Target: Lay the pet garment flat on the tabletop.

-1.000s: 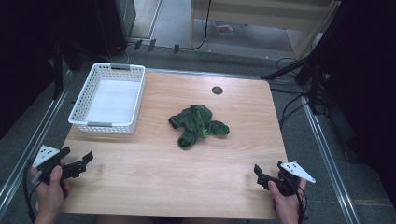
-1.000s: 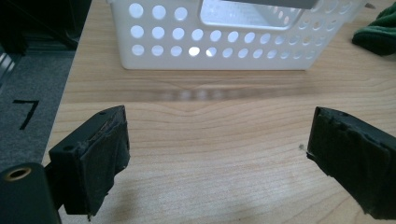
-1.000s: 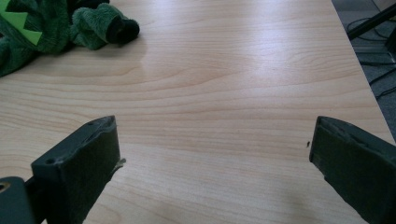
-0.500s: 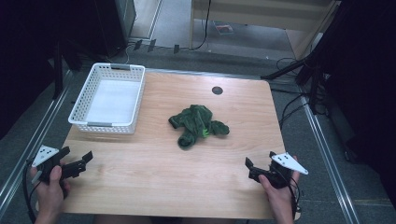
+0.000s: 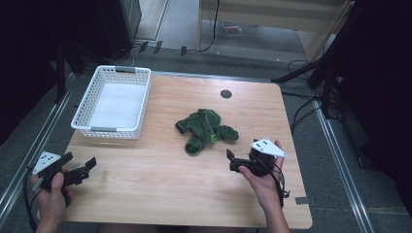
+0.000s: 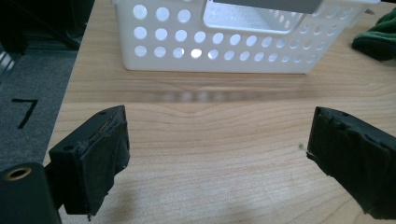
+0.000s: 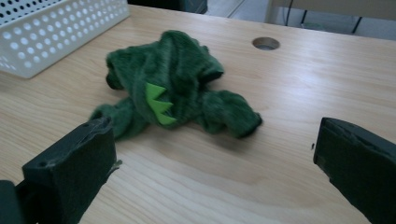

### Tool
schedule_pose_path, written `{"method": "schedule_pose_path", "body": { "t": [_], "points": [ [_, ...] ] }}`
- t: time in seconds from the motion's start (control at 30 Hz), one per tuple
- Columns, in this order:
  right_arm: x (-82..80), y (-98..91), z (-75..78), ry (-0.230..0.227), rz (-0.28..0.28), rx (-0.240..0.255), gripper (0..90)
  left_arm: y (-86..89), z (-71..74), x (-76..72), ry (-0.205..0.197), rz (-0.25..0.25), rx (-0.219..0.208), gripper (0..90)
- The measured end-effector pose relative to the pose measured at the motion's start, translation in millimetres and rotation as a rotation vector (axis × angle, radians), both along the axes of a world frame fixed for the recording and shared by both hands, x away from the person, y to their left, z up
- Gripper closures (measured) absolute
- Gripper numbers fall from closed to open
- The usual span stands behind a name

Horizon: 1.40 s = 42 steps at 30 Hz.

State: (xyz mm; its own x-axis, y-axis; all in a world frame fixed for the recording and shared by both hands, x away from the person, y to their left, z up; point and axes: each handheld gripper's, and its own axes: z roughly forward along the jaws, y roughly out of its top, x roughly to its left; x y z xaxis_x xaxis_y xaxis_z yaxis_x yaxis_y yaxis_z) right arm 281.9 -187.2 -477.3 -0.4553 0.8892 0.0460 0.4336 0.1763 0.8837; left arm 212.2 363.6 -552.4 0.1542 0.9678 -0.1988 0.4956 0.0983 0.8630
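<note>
A dark green plush toy [image 5: 204, 128] with light green spikes lies crumpled near the middle of the wooden table [image 5: 160, 189]. In the right gripper view the toy [image 7: 173, 88] lies just ahead of the jaws. My right gripper [image 5: 231, 161] hovers to the toy's near right, open, with nothing between its jaws [image 7: 215, 168]. My left gripper [image 5: 80, 162] is held at the table's near left corner, also open and empty [image 6: 217, 158]. It faces the white basket [image 6: 233, 46], and a bit of the toy [image 6: 380, 39] shows at the upper right of its view.
The white perforated basket [image 5: 109, 129] stands at the table's far left with nothing in it. A round cable hole [image 5: 226, 93] sits at the far middle of the tabletop. Cables and dark stands crowd the floor at the right.
My right gripper has moved left and forward from the table's near right edge toward the plush toy. The left gripper and the toy have stayed put.
</note>
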Motion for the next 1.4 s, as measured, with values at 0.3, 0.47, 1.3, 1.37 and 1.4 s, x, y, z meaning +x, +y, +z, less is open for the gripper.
{"method": "schedule_pose_path", "body": {
  "t": [0.3,0.47,1.3,1.37,1.4],
  "points": [
    [23.9,49.2,2.8,0.015,0.042,-0.013,0.0,-0.8,0.3,0.5,0.004,-0.007,0.012,5.6],
    [36.9,72.6,-2.1,0.029,0.063,-0.024,0.0,-0.9,0.2,0.9,0.005,-0.007,0.014,5.6],
    [80.2,101.0,-50.6,0.057,0.001,-0.150,76.5,-9.1,6.5,-0.8,-0.007,0.005,0.075,5.6],
    [74.3,98.6,-40.8,0.037,-0.001,-0.119,77.1,-13.7,13.8,-1.5,-0.021,-0.006,0.033,5.6],
    [64.5,95.7,-27.3,0.013,0.001,-0.089,77.2,-17.9,18.3,-1.8,-0.028,-0.011,0.028,5.6]
  ]
}}
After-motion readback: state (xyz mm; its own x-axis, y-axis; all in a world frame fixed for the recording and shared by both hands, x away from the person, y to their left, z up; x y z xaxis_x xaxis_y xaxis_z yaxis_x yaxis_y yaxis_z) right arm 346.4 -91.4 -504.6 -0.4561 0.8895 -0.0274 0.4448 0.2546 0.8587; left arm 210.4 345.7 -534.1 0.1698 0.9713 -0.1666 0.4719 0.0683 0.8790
